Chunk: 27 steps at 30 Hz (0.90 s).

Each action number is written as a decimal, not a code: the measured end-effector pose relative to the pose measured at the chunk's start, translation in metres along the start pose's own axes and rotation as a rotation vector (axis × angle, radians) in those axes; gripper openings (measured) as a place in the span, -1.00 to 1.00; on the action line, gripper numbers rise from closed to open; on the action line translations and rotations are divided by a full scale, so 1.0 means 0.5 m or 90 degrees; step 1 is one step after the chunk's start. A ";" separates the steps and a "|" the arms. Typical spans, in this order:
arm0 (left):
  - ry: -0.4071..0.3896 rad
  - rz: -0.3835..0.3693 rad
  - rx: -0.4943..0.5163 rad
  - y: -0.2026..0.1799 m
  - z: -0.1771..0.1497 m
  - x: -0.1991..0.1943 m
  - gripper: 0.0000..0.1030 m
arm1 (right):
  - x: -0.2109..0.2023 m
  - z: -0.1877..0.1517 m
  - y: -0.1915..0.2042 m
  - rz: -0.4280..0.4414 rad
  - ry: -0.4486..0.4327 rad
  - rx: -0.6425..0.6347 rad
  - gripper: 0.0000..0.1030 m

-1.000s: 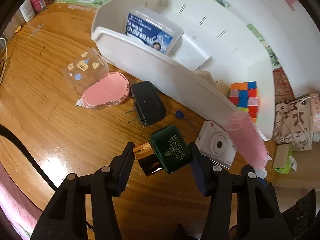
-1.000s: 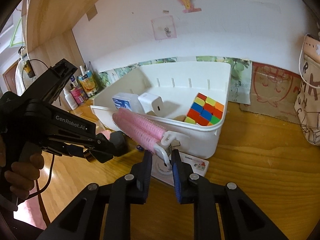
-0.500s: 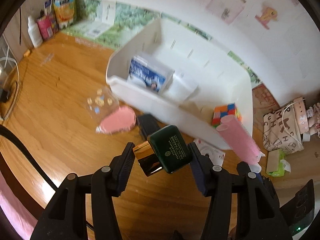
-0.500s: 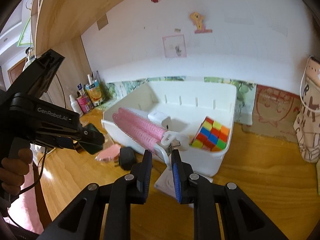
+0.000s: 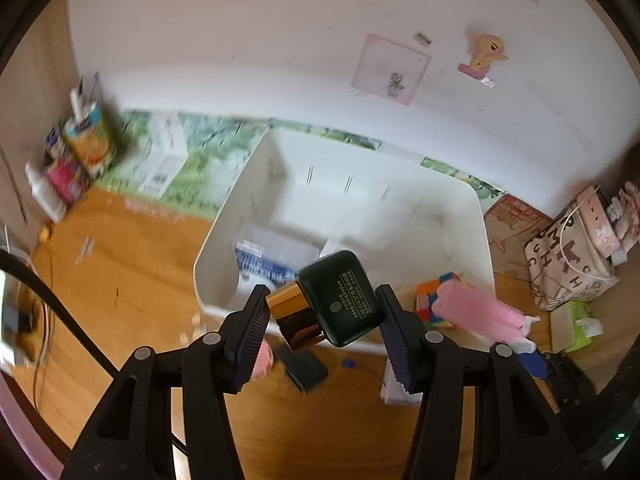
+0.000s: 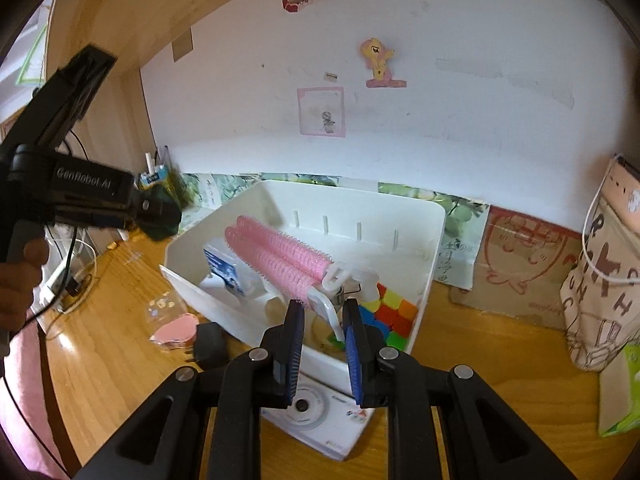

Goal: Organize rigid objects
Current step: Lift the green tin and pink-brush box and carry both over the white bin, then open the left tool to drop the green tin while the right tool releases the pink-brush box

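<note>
Bin (image 6: 434,240), white and open, fills the middle of the right wrist picture, with a cube (image 6: 390,316) and a blue packet (image 6: 224,270) inside. Left gripper (image 5: 322,314) clamps a green bottle (image 5: 340,300) by its body and gold cap, tilted. Right gripper (image 6: 322,320) pinches a pink roller clip (image 6: 280,256) by its white handle. With 2 loads near 1 rim, they could collide and slip.
</note>
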<state>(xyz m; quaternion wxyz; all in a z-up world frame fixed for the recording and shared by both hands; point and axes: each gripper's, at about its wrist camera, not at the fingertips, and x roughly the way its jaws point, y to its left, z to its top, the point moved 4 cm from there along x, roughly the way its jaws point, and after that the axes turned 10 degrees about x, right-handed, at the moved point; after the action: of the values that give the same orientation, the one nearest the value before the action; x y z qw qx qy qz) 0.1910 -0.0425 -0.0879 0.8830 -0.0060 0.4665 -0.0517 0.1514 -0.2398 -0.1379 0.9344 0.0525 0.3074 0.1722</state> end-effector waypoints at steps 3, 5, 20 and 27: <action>0.002 0.004 0.013 -0.007 0.006 0.026 0.12 | 0.004 0.005 -0.001 -0.008 0.007 -0.015 -0.61; 0.004 -0.002 0.008 -0.012 0.005 0.042 0.12 | 0.007 0.006 -0.002 -0.007 0.014 -0.020 -0.61; -0.040 -0.032 0.018 -0.046 0.021 0.028 0.23 | 0.002 0.007 -0.028 -0.002 0.011 0.024 0.17; -0.095 -0.047 0.010 -0.048 0.021 -0.024 0.52 | -0.030 0.017 -0.050 0.021 0.000 0.090 0.45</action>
<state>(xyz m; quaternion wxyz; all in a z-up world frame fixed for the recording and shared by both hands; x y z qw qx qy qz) 0.1910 -0.0654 -0.0709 0.9127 -0.0201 0.3987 -0.0870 0.1526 -0.2685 -0.1277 0.9253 0.1236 0.3182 0.1653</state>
